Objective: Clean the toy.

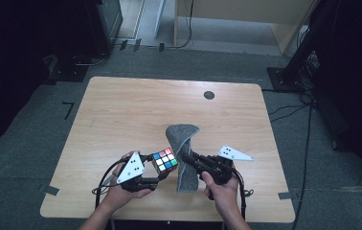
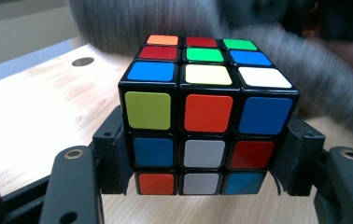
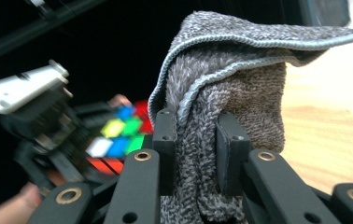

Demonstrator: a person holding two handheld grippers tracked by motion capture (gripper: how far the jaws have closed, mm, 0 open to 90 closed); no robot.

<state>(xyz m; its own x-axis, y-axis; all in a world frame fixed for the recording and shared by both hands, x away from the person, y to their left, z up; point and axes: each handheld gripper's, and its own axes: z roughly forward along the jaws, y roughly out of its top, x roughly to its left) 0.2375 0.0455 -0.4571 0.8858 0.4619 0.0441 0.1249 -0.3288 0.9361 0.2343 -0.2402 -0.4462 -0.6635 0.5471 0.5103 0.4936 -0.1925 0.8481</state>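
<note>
**Grey cloth brought to a held puzzle cube**

Multicoloured plastic defines the landmark: a scrambled three-by-three puzzle cube (image 1: 164,160), black-edged with coloured stickers, held above the near part of the pale wooden table (image 1: 121,110). At the cube's left, the left gripper (image 2: 201,163) has its black jaws clamped on the cube's two opposite side faces, low on the lower two rows, leaving the top and front faces exposed. Just right of the cube hangs a grey terry cloth (image 1: 184,153) with a stitched pale hem; it drapes upright, folded over at the top, close beside the cube, and contact cannot be confirmed. Right of the cube again, the right gripper (image 3: 195,154) is pinched shut on a bunched fold of this cloth.

The step in hand appears to be wiping the cube. To do it well, keep the cube steady and level, present a broad cloth face rather than the hem, and press lightly so the cube is not pushed out of the jaws.

Beyond the cube, the tabletop carries a round dark grommet (image 1: 209,95). Grey carpet (image 1: 35,139) surrounds the table, with cables (image 1: 308,139) trailing at its right.
</note>
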